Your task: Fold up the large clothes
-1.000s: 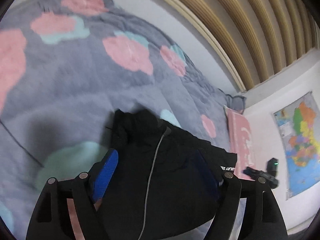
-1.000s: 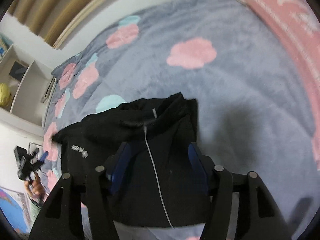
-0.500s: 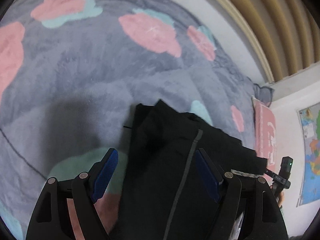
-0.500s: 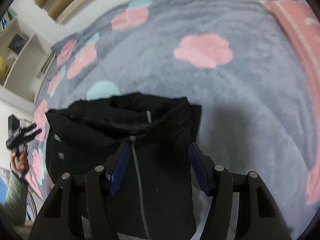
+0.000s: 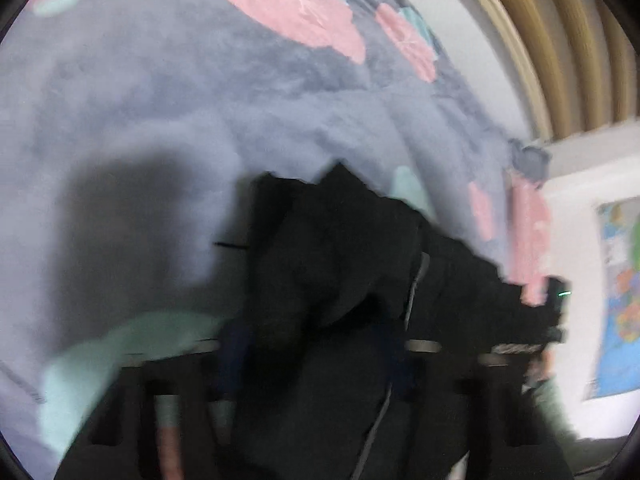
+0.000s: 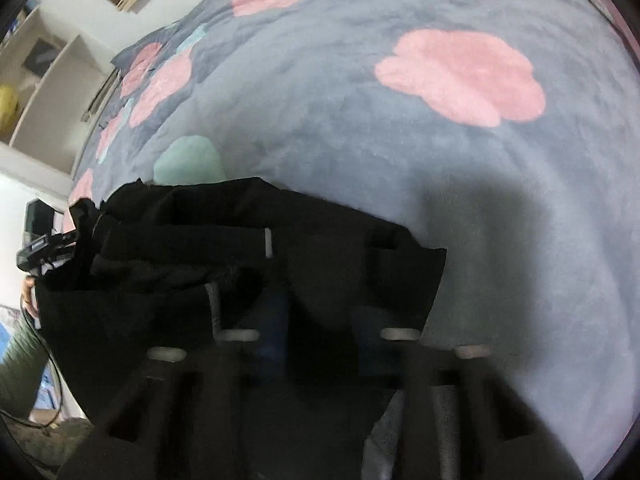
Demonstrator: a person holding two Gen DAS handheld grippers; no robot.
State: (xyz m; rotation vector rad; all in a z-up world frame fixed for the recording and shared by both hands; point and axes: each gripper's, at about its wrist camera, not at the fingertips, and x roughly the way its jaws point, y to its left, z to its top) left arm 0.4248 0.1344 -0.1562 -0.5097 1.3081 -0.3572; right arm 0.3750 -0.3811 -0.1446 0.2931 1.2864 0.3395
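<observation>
A black zip-up garment (image 5: 340,248) lies bunched on a grey fleece blanket (image 5: 160,120) with pink and teal cloud patches. In the blurred left wrist view, my left gripper (image 5: 316,344) is low over the garment's near edge. Its jaws are closing, and a fold of black cloth is gathered between the blue pads. The right wrist view shows the same garment (image 6: 200,240) on the blanket (image 6: 360,140). My right gripper (image 6: 324,324) is also closing, and black fabric bulges between its pads. The cloth hides both sets of fingertips.
A pink pillow (image 5: 528,232) and a wall map (image 5: 620,300) sit at the right. A slatted wooden headboard (image 5: 560,40) runs behind the bed. White shelves (image 6: 48,80) stand at the upper left. A green sleeve (image 6: 20,360) shows at the left edge.
Both grippers have dropped toward the bed and onto the garment. Their jaws were wide a moment ago and now stand narrow around black cloth. The garment fills more of both views.
</observation>
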